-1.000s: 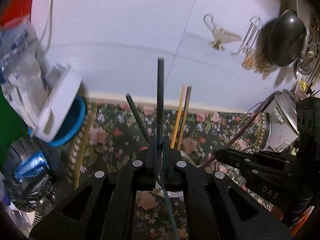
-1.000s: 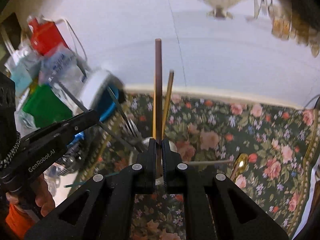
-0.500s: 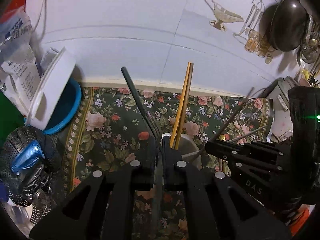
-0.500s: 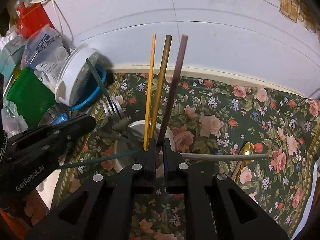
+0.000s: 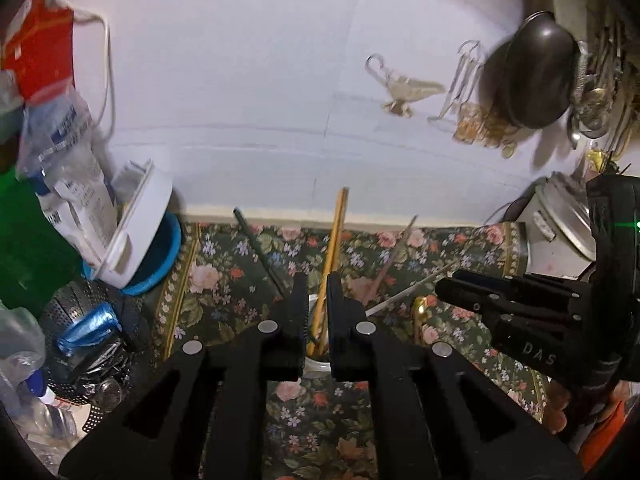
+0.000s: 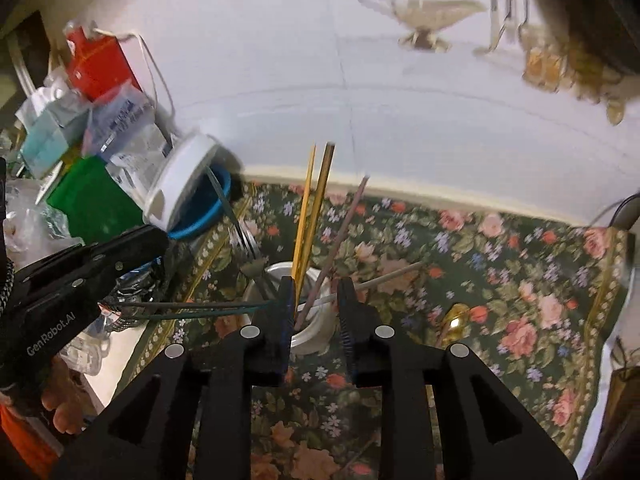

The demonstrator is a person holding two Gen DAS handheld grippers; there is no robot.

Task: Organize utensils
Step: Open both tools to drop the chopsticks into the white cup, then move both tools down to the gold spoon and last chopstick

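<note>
Both grippers have let go since half a second ago: my left gripper (image 5: pixel 317 296) now shows a narrow gap between its jaws and holds nothing, and my right gripper (image 6: pixel 314 300) stands wider apart, also empty. I note the brown chopstick (image 6: pixel 334 248) formerly pinched on the right now leans loose in the white cup (image 6: pixel 280 270), beside the yellow chopsticks (image 6: pixel 308 208) and a fork (image 6: pixel 236 224) with its tines up. A green chopstick (image 6: pixel 192 306) lies nearly level across the cup's left rim, pointing toward the left gripper; a pale chopstick (image 6: pixel 384 278) leans out to the right.

I record the surface as a dark floral tablecloth (image 6: pixel 500 280) running back to a white wall (image 5: pixel 260 80). A gold spoon (image 6: pixel 454 320) lies on the cloth right of the cup. At left stand a white lid (image 5: pixel 136 232) tilted on a blue bowl (image 5: pixel 164 256), a perforated strainer (image 5: pixel 88 344) and plastic packets (image 5: pixel 68 168). A dark pan (image 5: pixel 532 80) hangs at right. Both gripper bodies block the cup's lower half.
</note>
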